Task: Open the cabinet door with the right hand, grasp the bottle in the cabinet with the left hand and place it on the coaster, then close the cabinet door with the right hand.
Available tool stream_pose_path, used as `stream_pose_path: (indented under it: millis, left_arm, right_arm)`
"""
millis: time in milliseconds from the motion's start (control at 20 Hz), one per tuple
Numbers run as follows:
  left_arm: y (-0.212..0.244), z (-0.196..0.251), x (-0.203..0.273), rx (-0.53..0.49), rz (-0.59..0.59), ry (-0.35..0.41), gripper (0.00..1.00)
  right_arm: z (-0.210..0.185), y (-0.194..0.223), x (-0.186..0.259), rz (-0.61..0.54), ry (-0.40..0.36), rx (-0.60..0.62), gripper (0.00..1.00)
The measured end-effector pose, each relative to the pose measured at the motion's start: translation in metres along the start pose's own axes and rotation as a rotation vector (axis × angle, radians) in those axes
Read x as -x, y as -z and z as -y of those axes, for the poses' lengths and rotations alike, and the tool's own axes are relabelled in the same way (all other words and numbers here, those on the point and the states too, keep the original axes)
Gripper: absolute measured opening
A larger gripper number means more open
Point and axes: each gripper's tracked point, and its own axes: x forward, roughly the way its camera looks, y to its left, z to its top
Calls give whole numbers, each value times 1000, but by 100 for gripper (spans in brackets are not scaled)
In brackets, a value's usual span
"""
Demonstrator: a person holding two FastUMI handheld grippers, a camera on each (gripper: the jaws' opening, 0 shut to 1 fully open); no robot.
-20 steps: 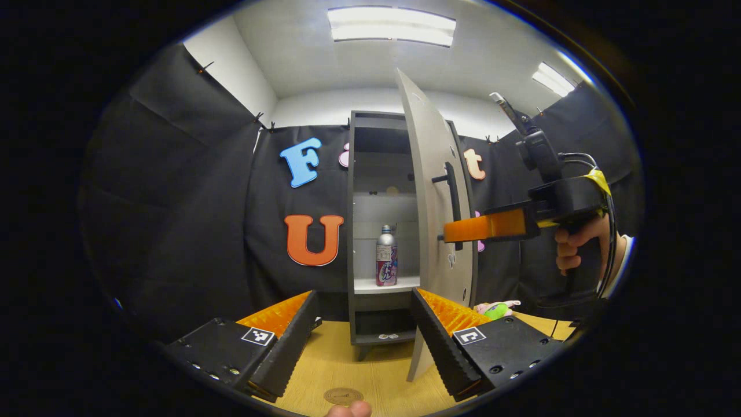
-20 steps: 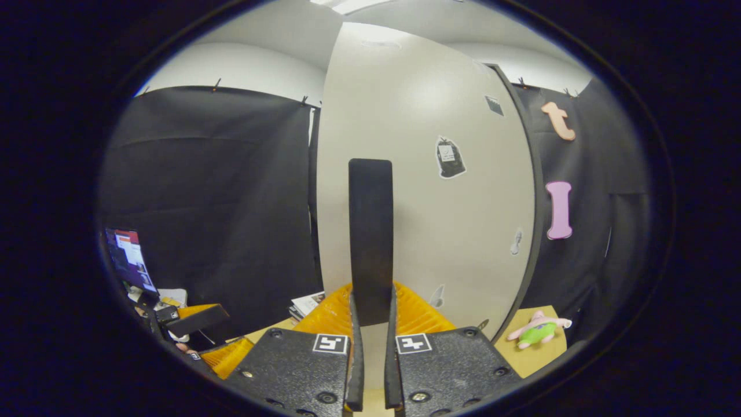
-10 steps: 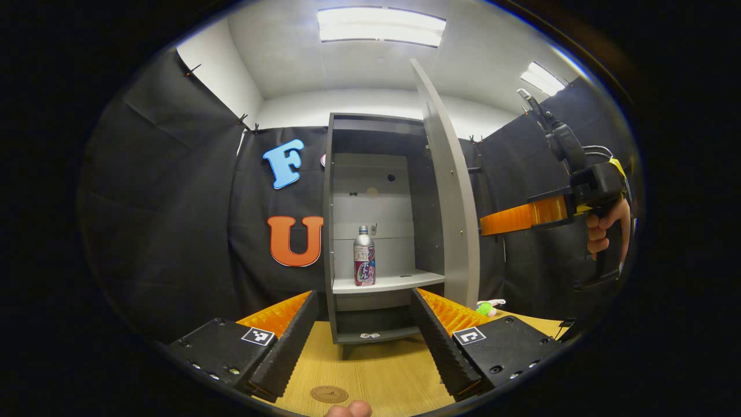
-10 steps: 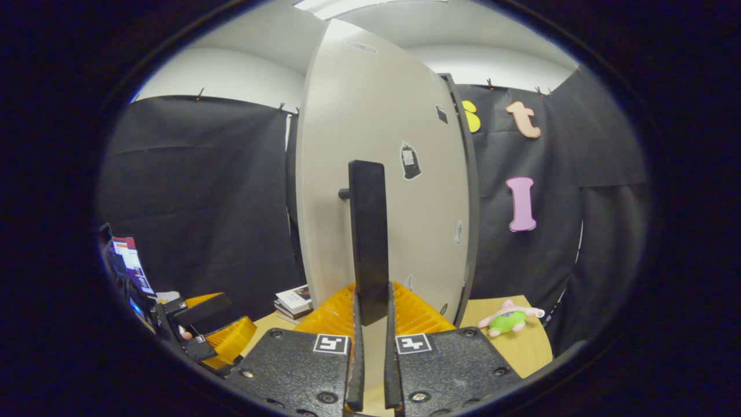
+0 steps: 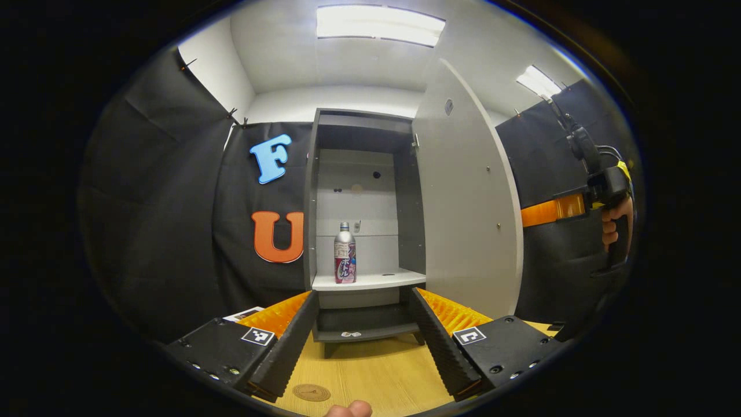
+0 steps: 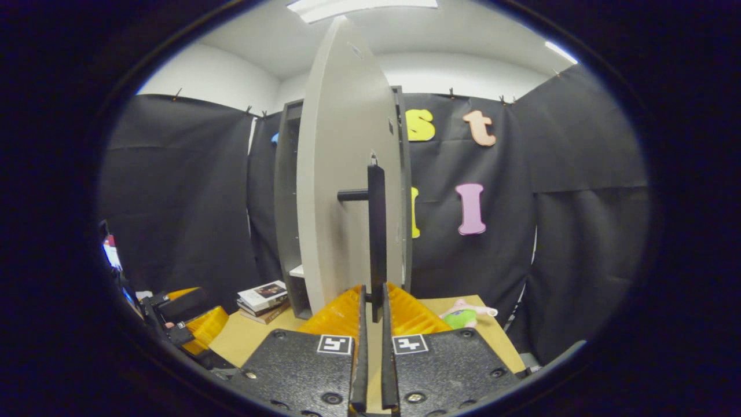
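In the left gripper view, the left claw (image 5: pixel 362 341) is spread wide over the worktop (image 5: pixel 376 376), with the round coaster (image 5: pixel 311 392) just ahead of it. Farther off, the bottle (image 5: pixel 345 253) stands upright on a cabinet shelf (image 5: pixel 376 281). In the right gripper view, the right claw (image 6: pixel 371 310) is clamped on the black handle (image 6: pixel 376 231) of the swung-open cabinet door (image 6: pixel 341 174).

Bright, even light falls from ceiling panels (image 5: pixel 380 24), which glare white. The cabinet (image 5: pixel 356 191) interior is shadowed up top. Straight edges bow strongly outward; the rim perhaps slightly soft.
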Motion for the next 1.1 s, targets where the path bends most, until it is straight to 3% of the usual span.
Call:
stream_pose_path:
  millis: [50,250,500,650,700,850,900,1000,1100]
  left_arm:
    - [-1,4,1,1,3,6,100]
    - [-1,10,2,-6,5,15,96]
    - [1,12,4,7,-17,5,96]
    - [0,6,8,-3,-18,-18,96]
    - [0,4,9,-6,-18,-27,100]
    - [3,-4,10,-7,-26,-61,100]
    - [5,-6,10,-7,-30,-73,96]
    - [7,-10,11,-5,-35,-88,100]
    - [8,-11,7,-6,-40,-96,96]
  right_arm:
    - [6,0,1,1,22,0,11]
    - [33,-4,3,13,117,4,8]
    - [21,-18,-1,65,46,-33,5]
    - [34,-24,-5,104,80,28,4]
    - [35,-24,-5,104,78,32,4]
    - [32,-27,-4,111,72,30,4]
    - [35,-27,-2,117,81,34,4]
    - [35,-23,0,112,85,28,4]
    - [42,-17,2,93,102,53,4]
